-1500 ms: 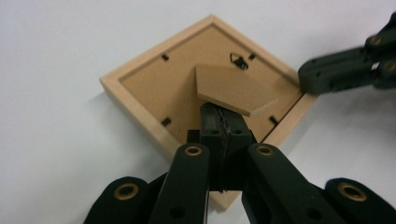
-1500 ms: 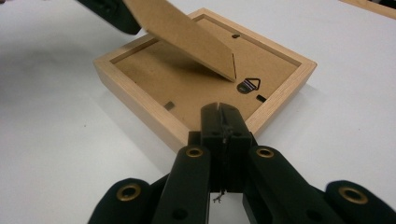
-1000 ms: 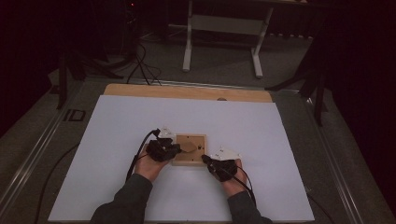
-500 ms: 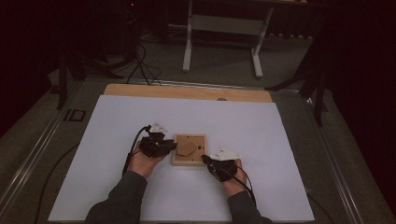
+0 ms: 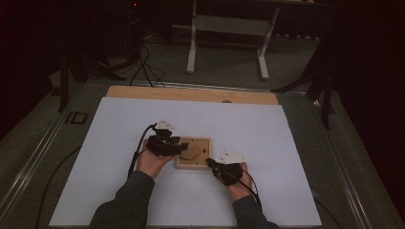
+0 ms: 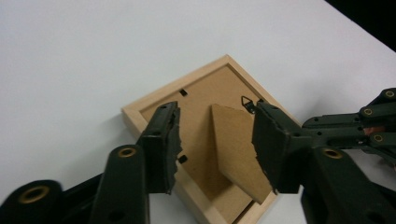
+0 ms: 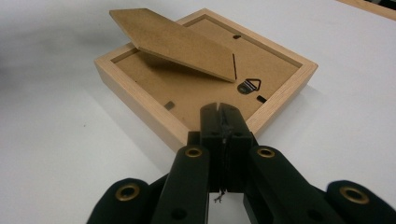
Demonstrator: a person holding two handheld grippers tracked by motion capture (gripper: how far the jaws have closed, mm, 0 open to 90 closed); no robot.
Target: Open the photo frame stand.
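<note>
Lying face-down, the wooden picture frame point(image 7: 205, 74) shows its stand raised; left gripper point(image 6: 215, 140) just spread apart, right gripper point(image 7: 219, 116) together.

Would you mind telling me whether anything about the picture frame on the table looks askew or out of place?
The wooden picture frame lies face down on the white table. Its cardboard easel stand is lifted off the backing board at an angle rather than lying flat. Nothing looks broken or spilled.

The room is dark. A white rectangular tabletop point(image 5: 191, 119) has a light wooden strip point(image 5: 191, 94) along its far edge. Behind it, on the grey floor point(image 5: 229, 57), stands a white metal table frame point(image 5: 228, 28), and black cables point(image 5: 143, 62) lie beside it.
</note>
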